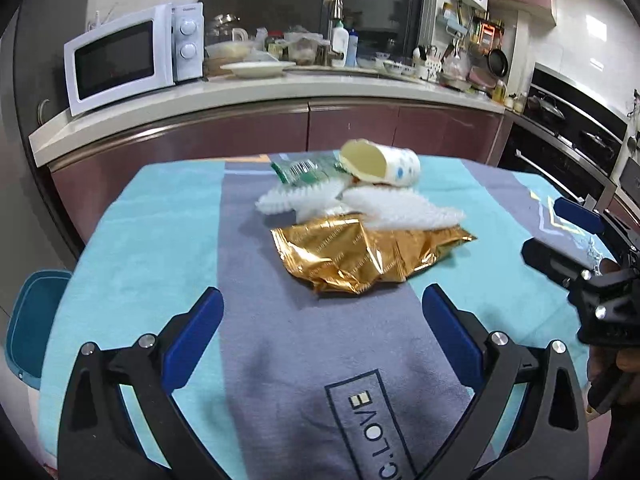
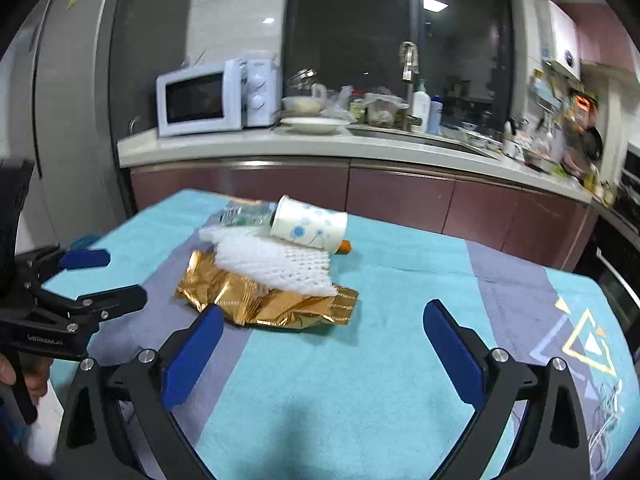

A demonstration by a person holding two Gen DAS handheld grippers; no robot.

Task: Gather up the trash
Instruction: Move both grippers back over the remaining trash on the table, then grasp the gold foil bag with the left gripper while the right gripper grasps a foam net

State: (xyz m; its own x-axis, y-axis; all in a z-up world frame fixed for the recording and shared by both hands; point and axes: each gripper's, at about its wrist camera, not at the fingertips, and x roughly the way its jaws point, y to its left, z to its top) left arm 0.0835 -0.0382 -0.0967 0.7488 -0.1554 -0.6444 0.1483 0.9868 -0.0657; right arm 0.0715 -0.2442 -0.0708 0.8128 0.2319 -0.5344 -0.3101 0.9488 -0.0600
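A small heap of trash sits in the middle of the table, on a blue and grey cloth point(image 1: 132, 240) with "LOVE" printed on its grey stripe. Nearest is a crumpled gold foil bag point(image 1: 360, 256) with fine repeated lettering too small to read. White foam netting point(image 1: 384, 208) lies across its far edge. Behind that, a paper cup point(image 1: 384, 164) with blue dots lies tipped on its side, touching a green wrapper point(image 1: 308, 172) that shows a barcode.

The left gripper point(image 1: 322, 312) hangs just short of the gold bag, jaws spread wide and holding nothing. The right gripper point(image 2: 322, 326) is likewise wide open and empty, its left finger in front of the bag's edge. "Genrobot.AI" reads on the left gripper's body in the right view. A white microwave point(image 1: 124, 56) stands on the counter point(image 1: 240, 92) behind.
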